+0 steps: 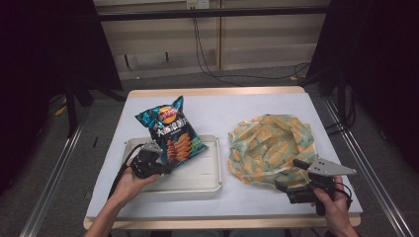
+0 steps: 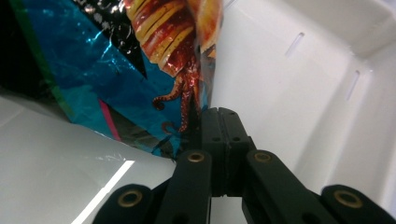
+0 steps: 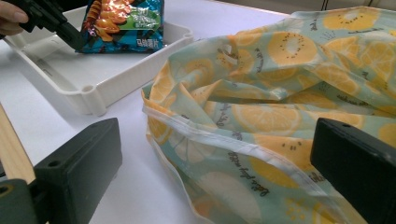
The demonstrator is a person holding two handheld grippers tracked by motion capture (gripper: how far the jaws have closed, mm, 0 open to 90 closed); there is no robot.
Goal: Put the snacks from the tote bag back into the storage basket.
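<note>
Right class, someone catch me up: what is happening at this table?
A person works with two handheld tools. The left tool is shut on the lower edge of a crisp bag, which leans over a white tray. The right tool is open at the near edge of a fruit-print cloth bag, not gripping it.

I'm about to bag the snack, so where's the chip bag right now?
In the high view the chip bag lies left of centre, its lower end in the white tray, pinched by the left gripper.

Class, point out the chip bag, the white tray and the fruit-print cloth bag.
chip bag (image 1: 170, 129), high view, printed front.
white tray (image 1: 200, 185), high view, bare floor.
fruit-print cloth bag (image 3: 261, 116), right gripper view, crumpled fabric.
</note>
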